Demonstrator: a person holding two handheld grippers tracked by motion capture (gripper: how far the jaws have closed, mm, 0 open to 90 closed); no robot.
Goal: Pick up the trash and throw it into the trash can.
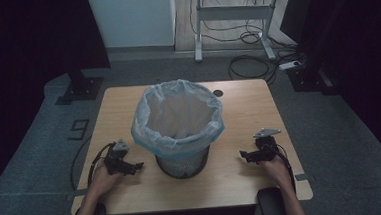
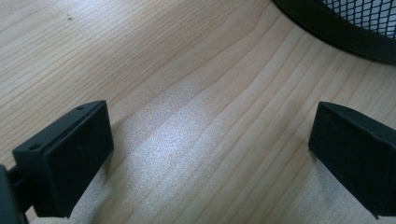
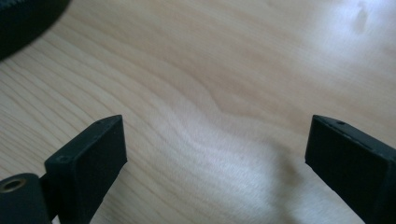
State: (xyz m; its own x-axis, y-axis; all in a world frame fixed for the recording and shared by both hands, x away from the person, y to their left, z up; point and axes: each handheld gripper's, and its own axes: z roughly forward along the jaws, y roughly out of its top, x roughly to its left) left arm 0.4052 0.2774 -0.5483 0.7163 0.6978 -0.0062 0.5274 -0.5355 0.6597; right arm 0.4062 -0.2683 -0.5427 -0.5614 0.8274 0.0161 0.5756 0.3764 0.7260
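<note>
High view: wooden table (image 1: 238, 109) on grey carpet (image 1: 25, 147).

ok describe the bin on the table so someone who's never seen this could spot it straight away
Start at the light wooden table in the middle of the grey floor. Near its centre, between the two hand-held claws, stands the bin: a round black mesh wastebasket. A pale, translucent bag liner folded over its rim sets it apart, and it is the one tall thing on the tabletop.

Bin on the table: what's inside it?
A pale blue bag lines the bin, its edge folded over the rim. The part of the inside that shows holds only the bag. The bottom is hidden by the near rim. Both claws are open on either side.
</note>
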